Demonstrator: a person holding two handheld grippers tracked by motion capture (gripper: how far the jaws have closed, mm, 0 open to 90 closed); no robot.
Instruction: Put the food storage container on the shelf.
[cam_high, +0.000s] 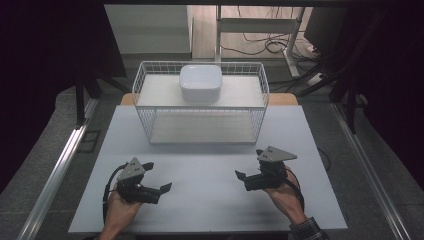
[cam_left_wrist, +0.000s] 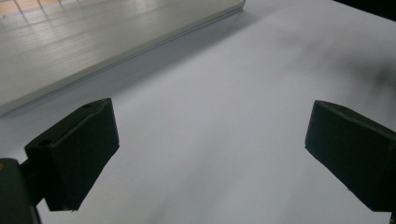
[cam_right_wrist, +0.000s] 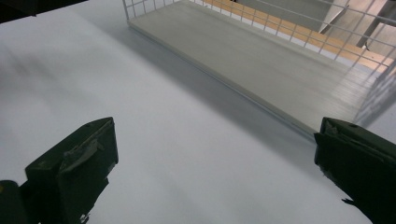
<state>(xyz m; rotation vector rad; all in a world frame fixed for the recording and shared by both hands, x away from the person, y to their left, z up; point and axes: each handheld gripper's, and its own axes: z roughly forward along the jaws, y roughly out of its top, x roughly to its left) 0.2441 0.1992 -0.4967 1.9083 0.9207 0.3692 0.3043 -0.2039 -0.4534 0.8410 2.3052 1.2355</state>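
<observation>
A white wire rack with two shelves stands at the back of the white table. A white rounded square bowl rests upside down on its top shelf. My left gripper lies low over the table's front left, held by a hand, jaws wide apart with nothing between them. My right gripper sits at the front right, also open and empty. In the left gripper view the left gripper faces bare table, with the rack's lower shelf ahead. In the right gripper view the right gripper points toward the lower shelf.
Dark curtains flank the table on both sides. A metal rail runs along the floor at left and another rail at right. Cables and a desk frame lie beyond the rack.
</observation>
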